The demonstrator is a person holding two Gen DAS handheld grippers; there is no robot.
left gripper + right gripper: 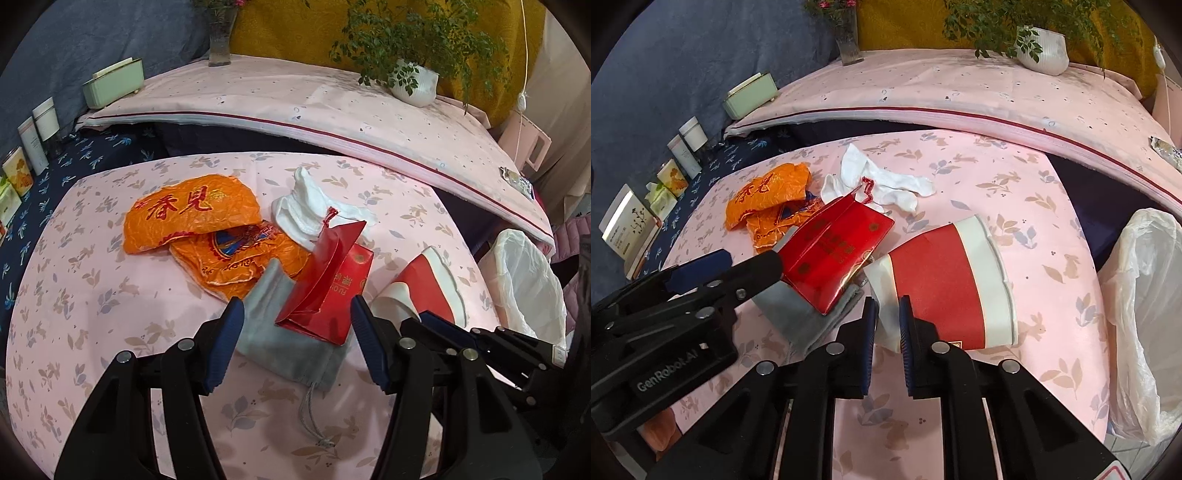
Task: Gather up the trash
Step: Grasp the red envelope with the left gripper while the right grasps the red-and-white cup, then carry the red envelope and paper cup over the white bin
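— While the right gripper [888, 325] sits pinched on the bottom edge of the red-and-white paper cup [955, 284], which lies on its side on the pink tablecloth [1015, 184], what should it watch for?

— Squeezing too hard, I'd say. Thin paper wall; a crushed base could slip out on the lift. Raise it gently, then swing toward the white-lined trash bin [1145, 295] at three o'clock.

— And the left gripper [297, 339]?

— Spread wide, holding nothing. Its fingers straddle the red gift bag [327, 284], which rests partly on a grey drawstring pouch [291, 347].

— So close on the bag alone?

— Ideally. Come down on the bag's upper fold, clear of the pouch, which may not be trash at all.

— What's left after that?

— The orange wrappers [207, 225] at ten o'clock from the bag, and the white sock [314, 210] at twelve.
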